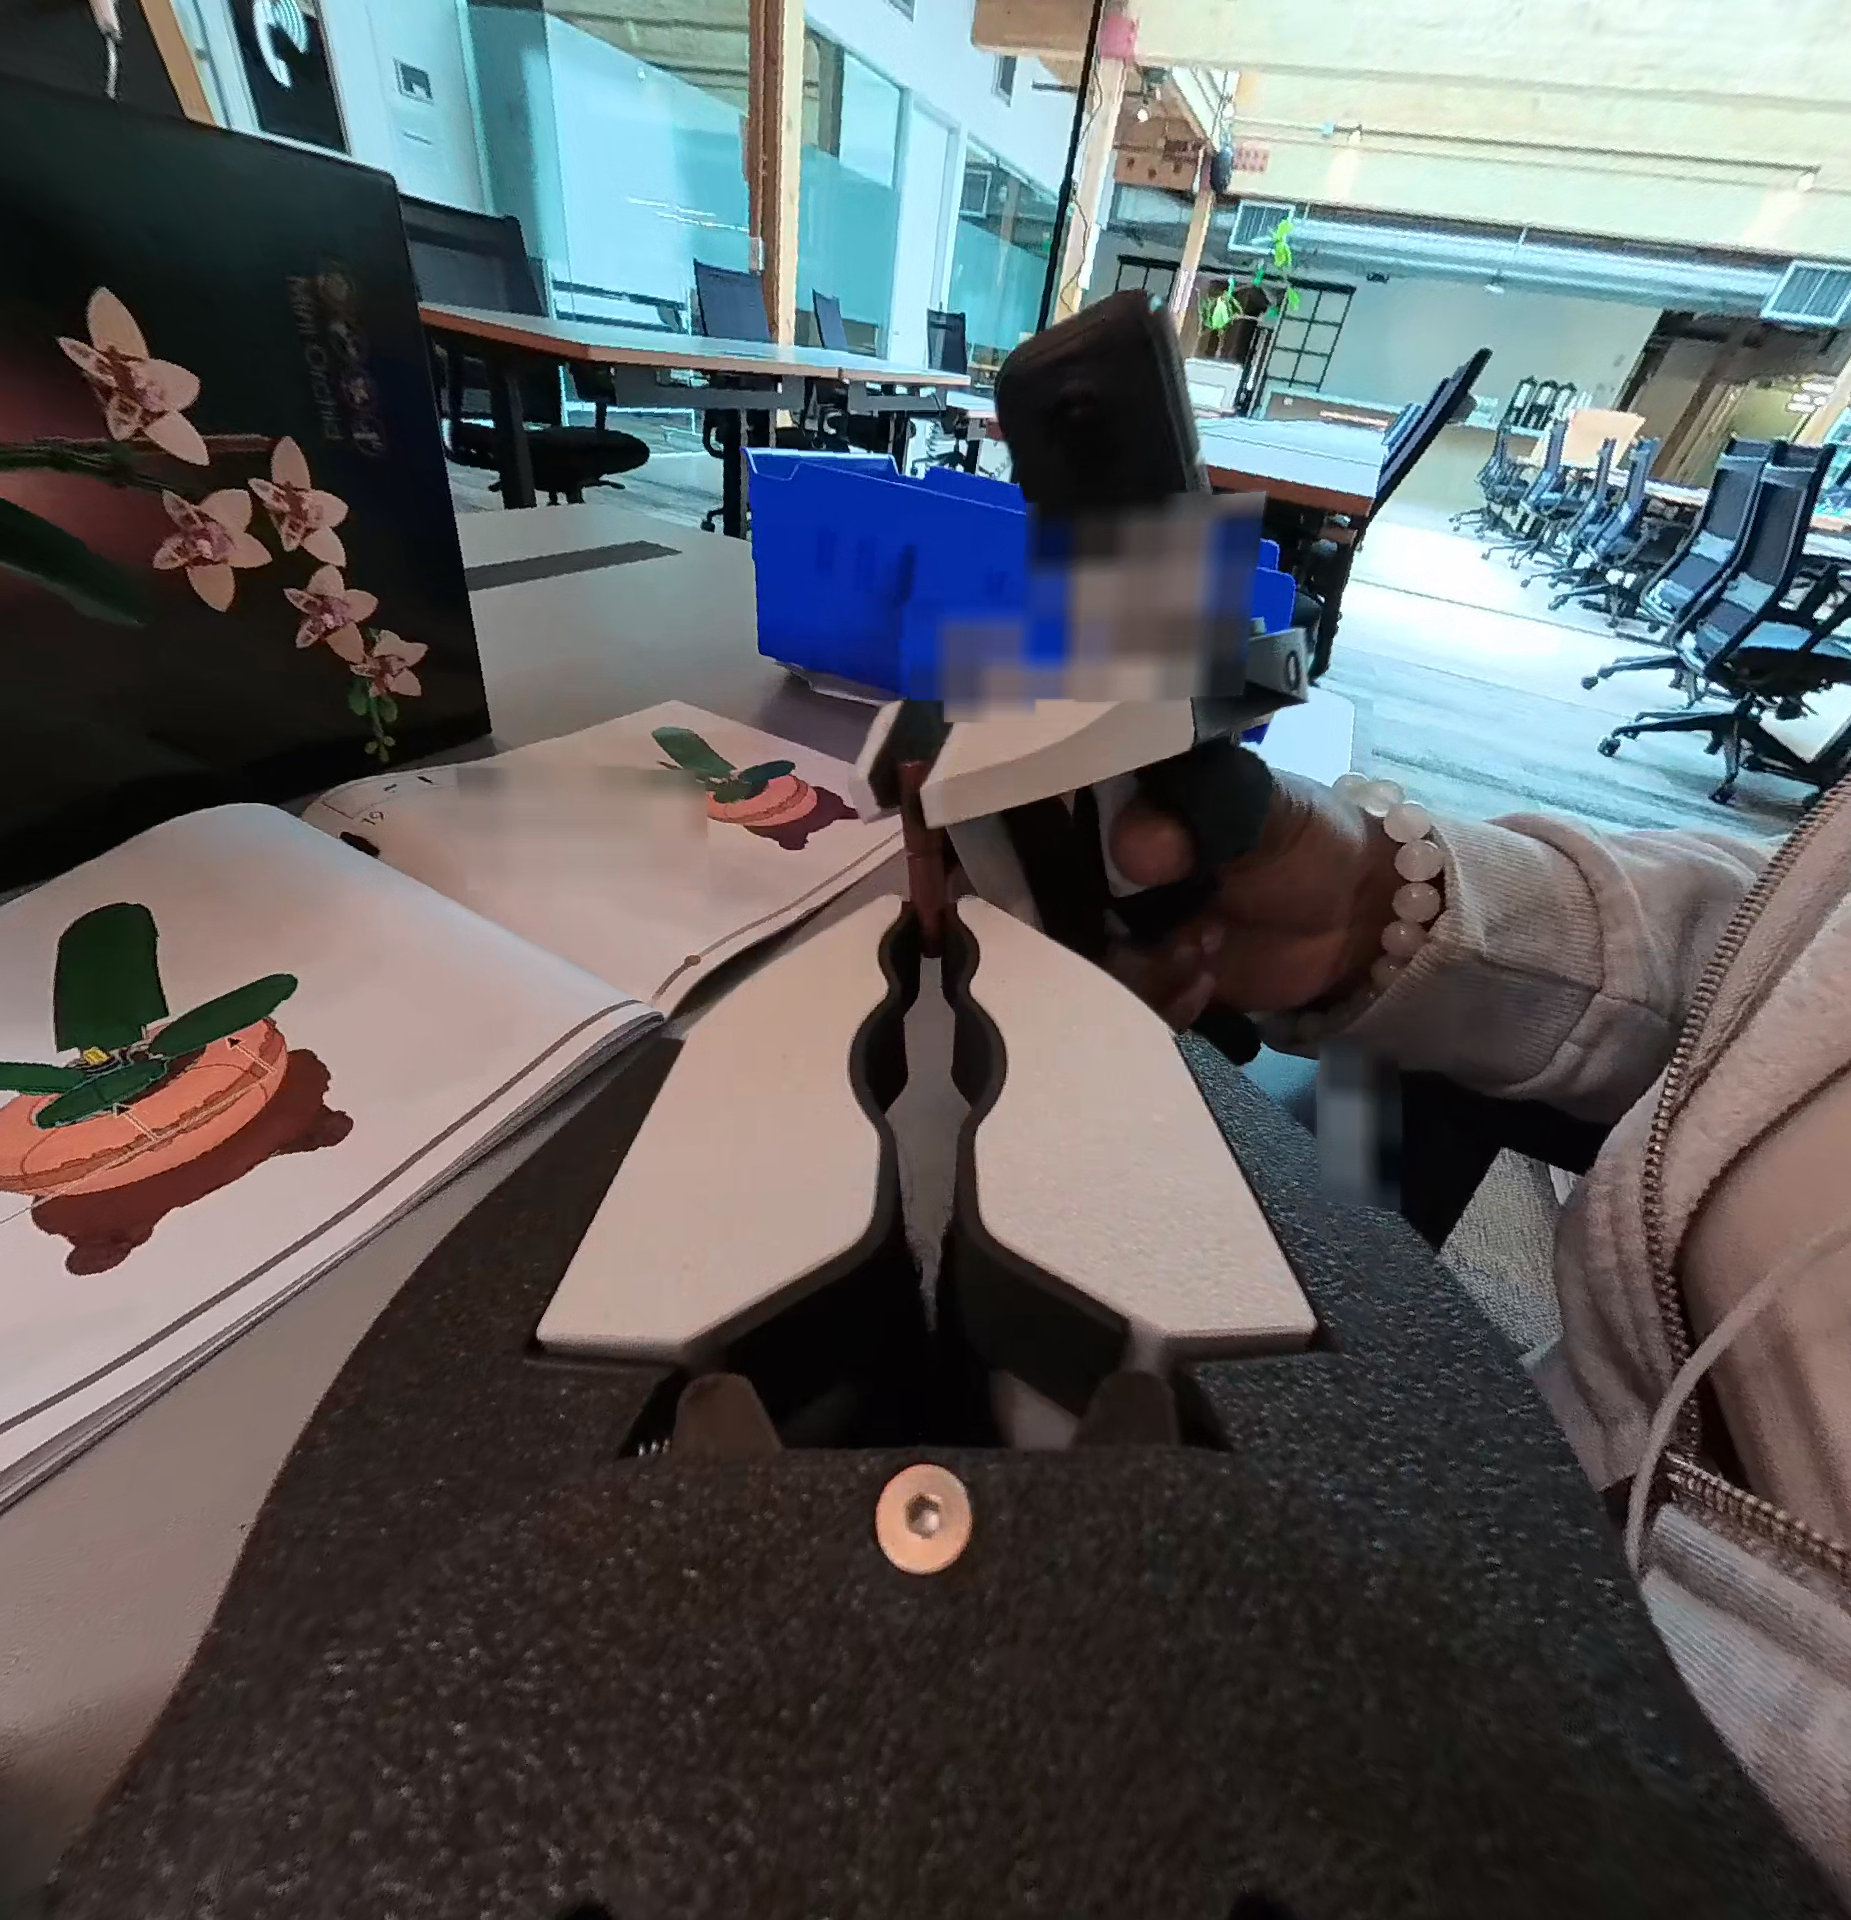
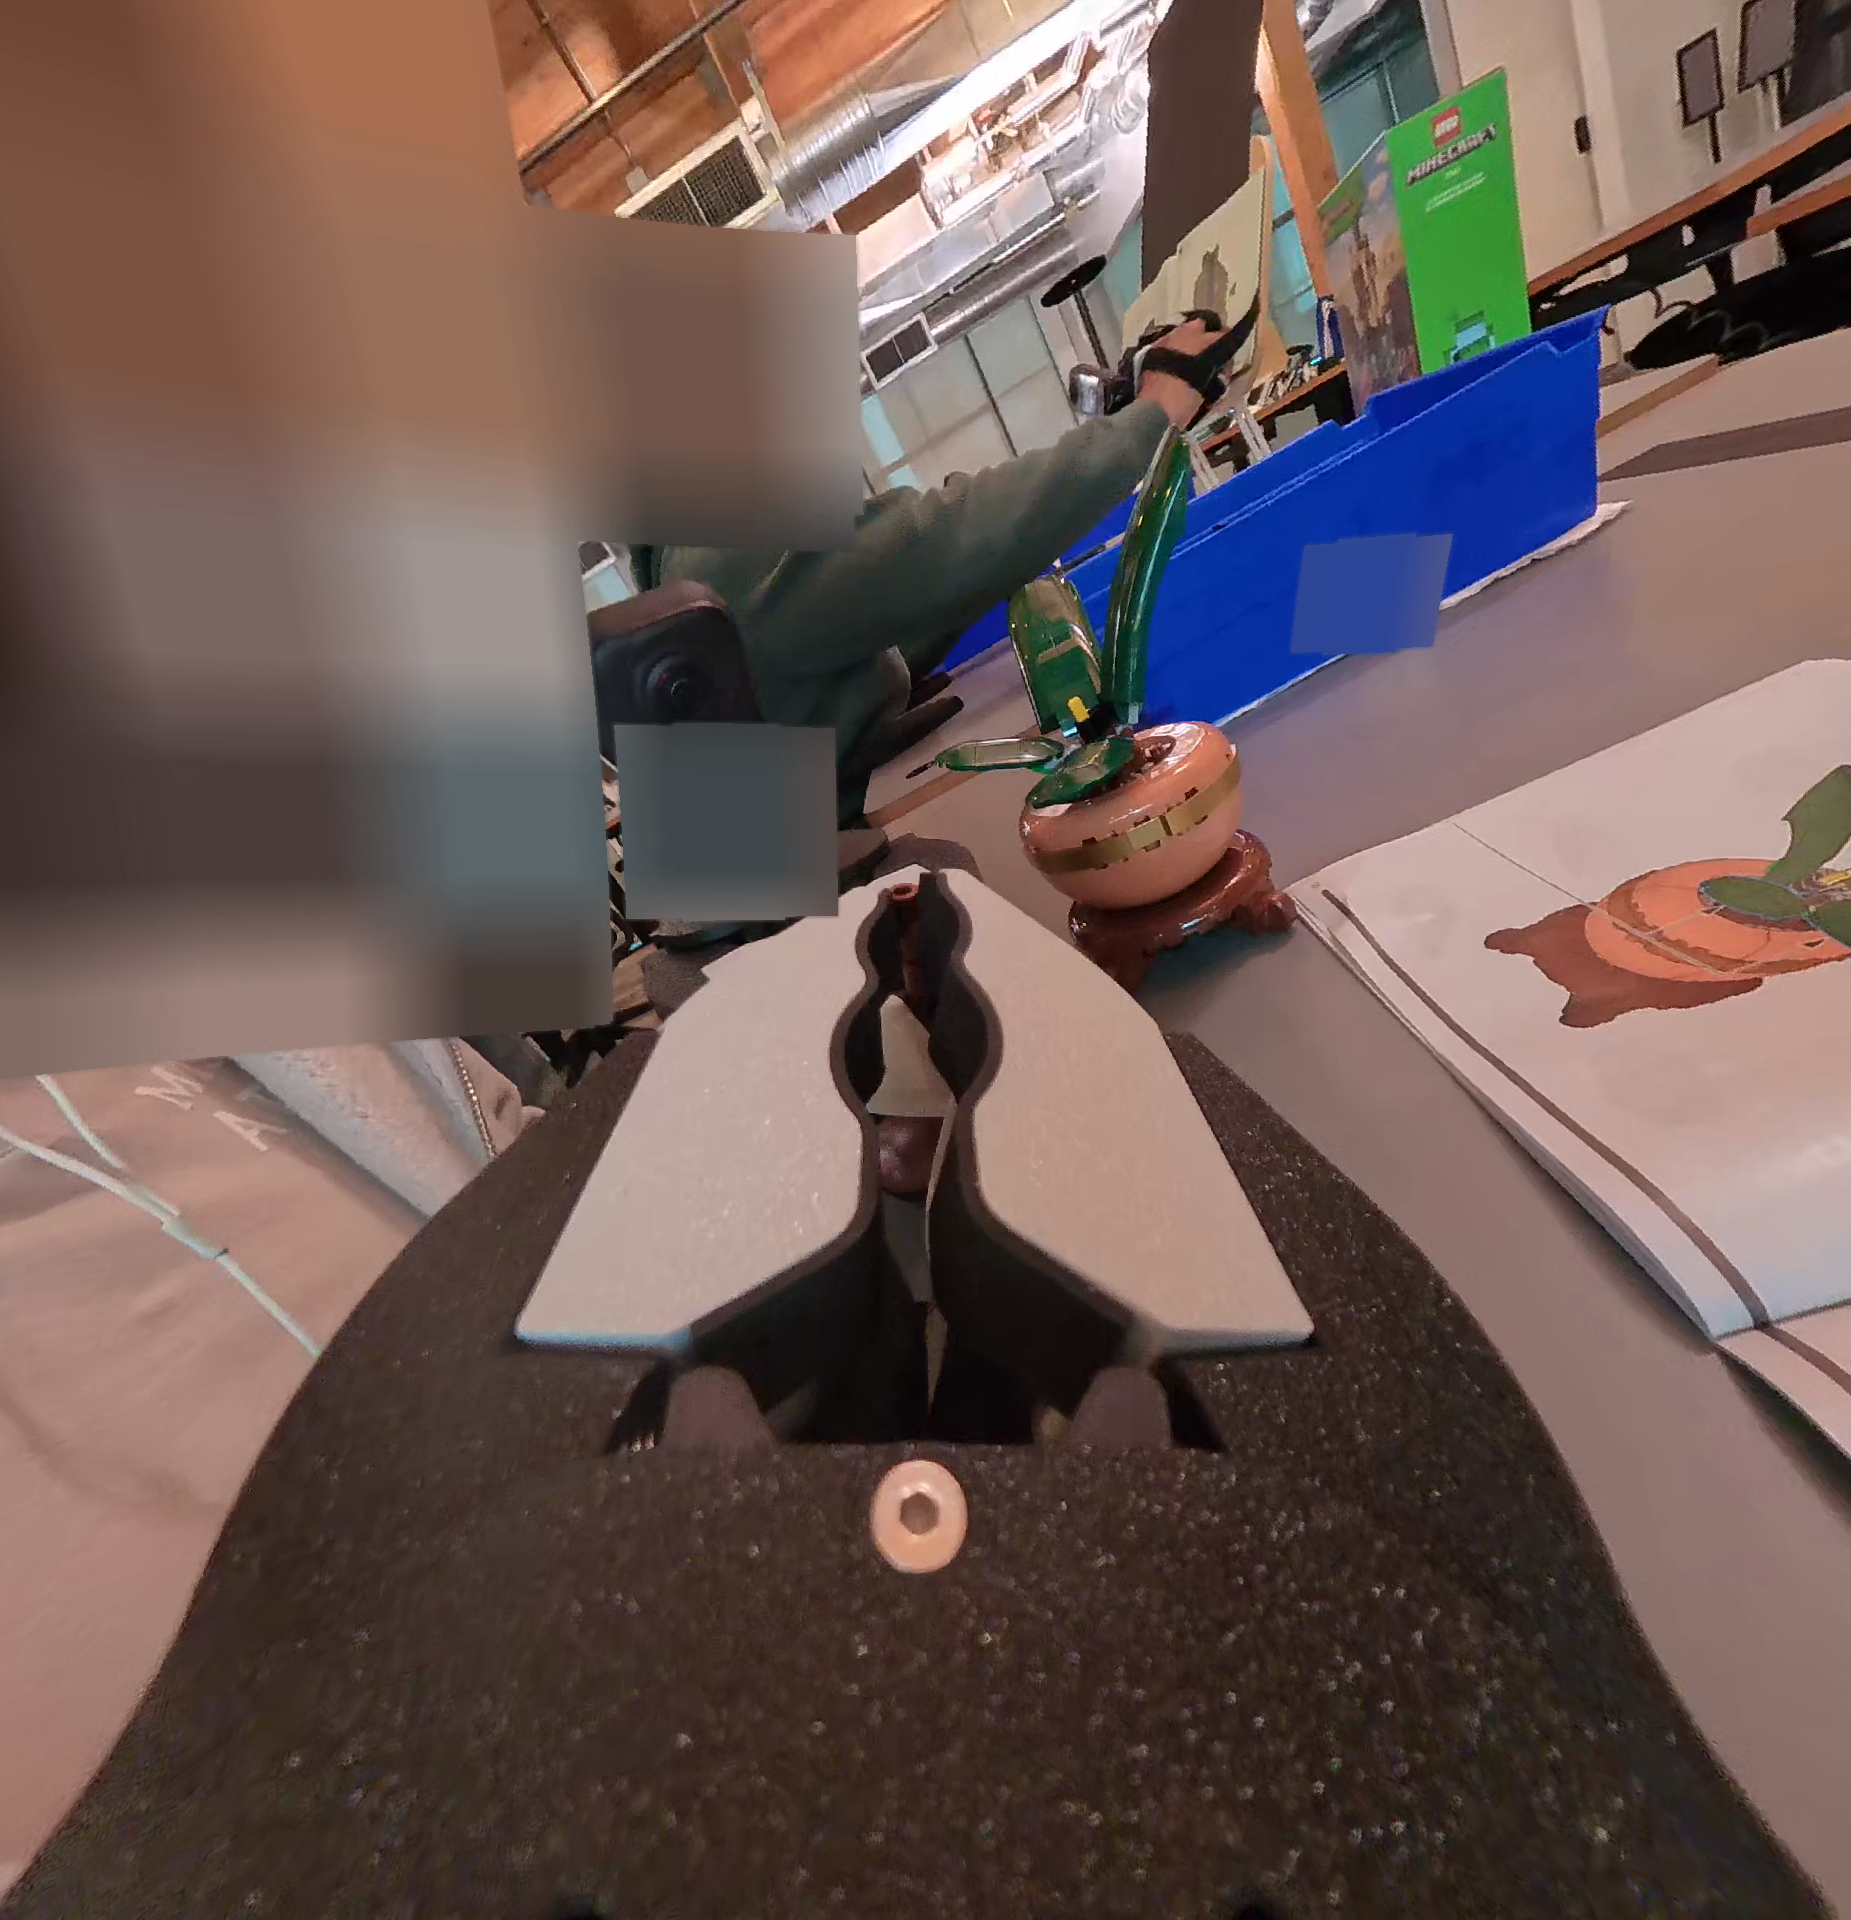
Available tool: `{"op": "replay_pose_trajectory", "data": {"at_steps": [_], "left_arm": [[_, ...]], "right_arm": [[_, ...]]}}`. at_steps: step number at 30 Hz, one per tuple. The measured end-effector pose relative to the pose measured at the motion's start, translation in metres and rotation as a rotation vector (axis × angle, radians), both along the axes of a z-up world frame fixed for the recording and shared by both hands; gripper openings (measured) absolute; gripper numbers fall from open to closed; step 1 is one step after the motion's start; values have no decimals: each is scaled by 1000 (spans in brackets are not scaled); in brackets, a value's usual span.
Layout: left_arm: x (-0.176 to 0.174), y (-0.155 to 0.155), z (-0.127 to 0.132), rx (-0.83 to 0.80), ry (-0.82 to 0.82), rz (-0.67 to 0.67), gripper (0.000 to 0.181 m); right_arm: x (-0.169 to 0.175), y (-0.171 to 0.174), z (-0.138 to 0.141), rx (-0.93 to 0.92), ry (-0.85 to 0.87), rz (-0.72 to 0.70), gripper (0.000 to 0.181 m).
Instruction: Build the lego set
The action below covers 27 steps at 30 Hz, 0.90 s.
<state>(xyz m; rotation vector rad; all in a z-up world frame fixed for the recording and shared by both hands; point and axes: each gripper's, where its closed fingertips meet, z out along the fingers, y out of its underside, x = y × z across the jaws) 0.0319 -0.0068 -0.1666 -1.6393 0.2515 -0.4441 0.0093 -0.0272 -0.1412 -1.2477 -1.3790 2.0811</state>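
A thin brown stem piece (image 1: 919, 831) is held in the air between both grippers. My left gripper (image 1: 929, 920) is shut on its lower end. My right gripper (image 1: 893, 774) comes in from above right, held by a hand, and is shut on its upper end. In the right wrist view the right gripper (image 2: 913, 896) pinches the same brown stem (image 2: 908, 940) at its tips. The built pot (image 2: 1139, 831), peach on a brown stand with green leaves, stands on the table just right of the right gripper's tips.
An open instruction booklet (image 1: 277, 1039) lies on the grey table; it also shows in the right wrist view (image 2: 1627, 1091). The dark set box (image 1: 194, 468) stands at the left. A blue bin (image 1: 879, 582) stands behind. Another person's arm (image 2: 952, 551) reaches beyond the bin. My two grippers' fingertips are within a few centimetres of each other.
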Motion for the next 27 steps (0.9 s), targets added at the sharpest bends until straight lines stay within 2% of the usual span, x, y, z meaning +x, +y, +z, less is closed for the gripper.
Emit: {"op": "replay_pose_trajectory", "data": {"at_steps": [8, 27], "left_arm": [[5, 1, -4, -27, 30, -20, 2], [7, 3, -9, -56, 48, -29, 2]], "right_arm": [[5, 1, -5, 36, 2, -17, 3], [8, 5, -11, -21, 7, -18, 3]]}}
